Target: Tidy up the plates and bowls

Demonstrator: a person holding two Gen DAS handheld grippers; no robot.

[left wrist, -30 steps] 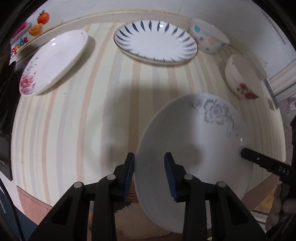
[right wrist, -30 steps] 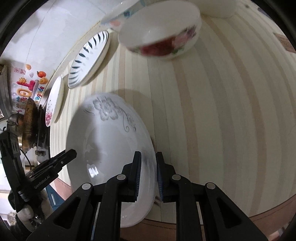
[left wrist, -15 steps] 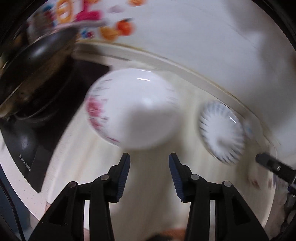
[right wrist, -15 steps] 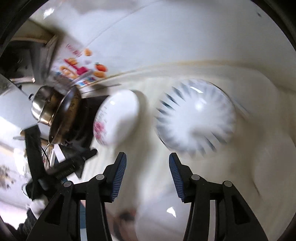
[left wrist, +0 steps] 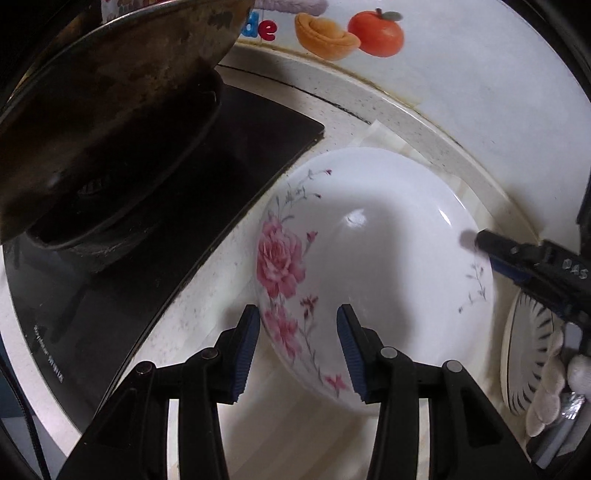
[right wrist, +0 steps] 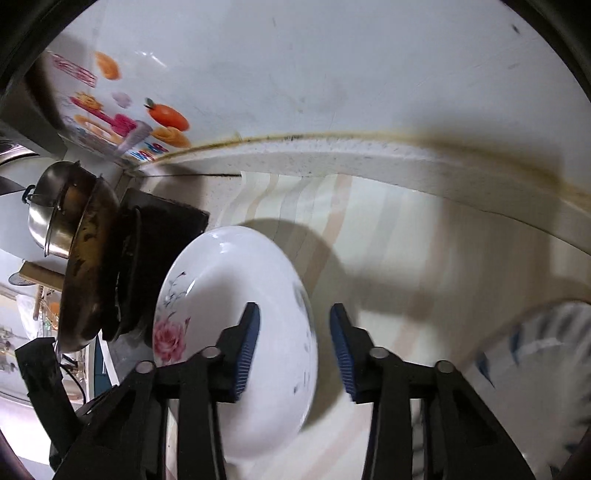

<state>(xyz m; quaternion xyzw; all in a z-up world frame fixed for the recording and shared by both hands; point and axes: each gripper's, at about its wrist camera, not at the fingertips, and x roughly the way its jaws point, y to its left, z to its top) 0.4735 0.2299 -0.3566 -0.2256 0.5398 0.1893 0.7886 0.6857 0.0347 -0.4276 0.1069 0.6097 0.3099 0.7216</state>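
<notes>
The white plate with pink roses (left wrist: 373, 273) lies flat and face up on the striped table (right wrist: 424, 236), close to the edge of the black stove (left wrist: 207, 192). It looks oval through the lens, its long axis running from the stove corner toward the lower right in the left wrist view, with the big rose on the rim nearest the stove and a thin grey sprig on the opposite rim.

The left gripper (left wrist: 298, 349) stands partly spread over the near rim, 1 pad outside the rim and 1 over the plate's inside; neither pad presses on it. The right gripper (right wrist: 294, 349) straddles the opposite rim the same way, its jaws closing with the rim between them but not yet pinched.

A dark, worn wok (left wrist: 110, 110) sits on the stove just beside the plate, with a steel pot (right wrist: 55, 206) behind it. A plate with blue streaks (right wrist: 535, 369) lies near on the other side. The wall (right wrist: 332, 66) carries bright fruit stickers (left wrist: 375, 33).
</notes>
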